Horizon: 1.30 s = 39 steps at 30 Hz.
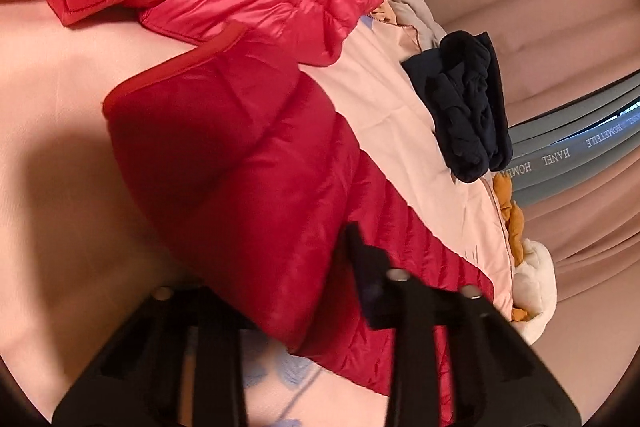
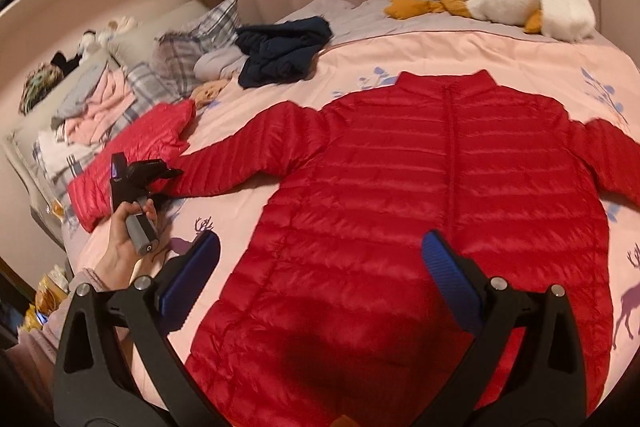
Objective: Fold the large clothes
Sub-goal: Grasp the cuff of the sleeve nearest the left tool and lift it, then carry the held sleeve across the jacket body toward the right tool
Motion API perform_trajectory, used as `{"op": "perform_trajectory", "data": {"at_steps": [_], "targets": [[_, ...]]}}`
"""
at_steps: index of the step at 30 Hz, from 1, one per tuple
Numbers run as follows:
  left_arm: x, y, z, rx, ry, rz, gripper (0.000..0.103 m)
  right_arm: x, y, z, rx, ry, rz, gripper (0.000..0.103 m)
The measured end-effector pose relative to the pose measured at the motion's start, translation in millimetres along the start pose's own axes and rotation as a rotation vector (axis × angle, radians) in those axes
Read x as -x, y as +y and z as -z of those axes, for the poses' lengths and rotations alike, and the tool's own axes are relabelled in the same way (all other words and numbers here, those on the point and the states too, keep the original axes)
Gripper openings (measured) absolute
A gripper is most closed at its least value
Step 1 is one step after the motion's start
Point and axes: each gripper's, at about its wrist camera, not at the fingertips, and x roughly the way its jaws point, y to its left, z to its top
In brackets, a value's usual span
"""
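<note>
Red jacket sleeve (image 2: 236, 163) in left claw (image 2: 168, 173)

Right hand-held gripper (image 2: 320, 269) showing black arms, ribbed blue pads (image 2: 192, 283), silver pins — hand (image 2: 120, 255) wearing pale knit cuff.

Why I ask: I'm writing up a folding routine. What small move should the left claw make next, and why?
Probably lift the sleeve and carry it across onto the jacket chest. The left claw looks shut on that sleeve near its cuff, the jacket lies flat with both sleeves spread, and the right claw hovers open over the body, so nothing blocks the fold.
</note>
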Motion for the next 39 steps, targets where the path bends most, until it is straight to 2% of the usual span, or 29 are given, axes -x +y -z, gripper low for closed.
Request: {"op": "perform_trajectory", "data": {"at_steps": [2,4,8,12,21,24,30,39], "targets": [[-1,8,-3,0.012,0.017,0.030,0.016,-7,13,-2,0.024,0.005,-0.005,0.101],[0,10,-2,0.003,0.026,0.043,0.013,-12,24,-3,0.052,0.013,-0.009,0.101],[4,3,0,-0.049,0.035,0.023,0.008,-25,43,-4,0.091,0.033,-0.007,0.101],[16,-14,3,-0.126,0.013,0.015,0.007,-35,53,-3,0.096,0.062,-0.007,0.101],[47,-56,11,-0.257,-0.039,0.064,0.007,-40,58,0,0.072,0.073,-0.021,0.101],[61,-70,15,-0.304,-0.069,0.070,0.007,-33,51,-1,0.052,0.062,-0.020,0.101],[89,-124,38,-0.456,-0.138,0.056,0.007,-12,32,2,0.005,0.022,-0.030,0.101],[101,-206,103,-0.658,-0.156,0.043,0.007,28,-13,6,-0.057,-0.049,-0.019,0.101]]}}
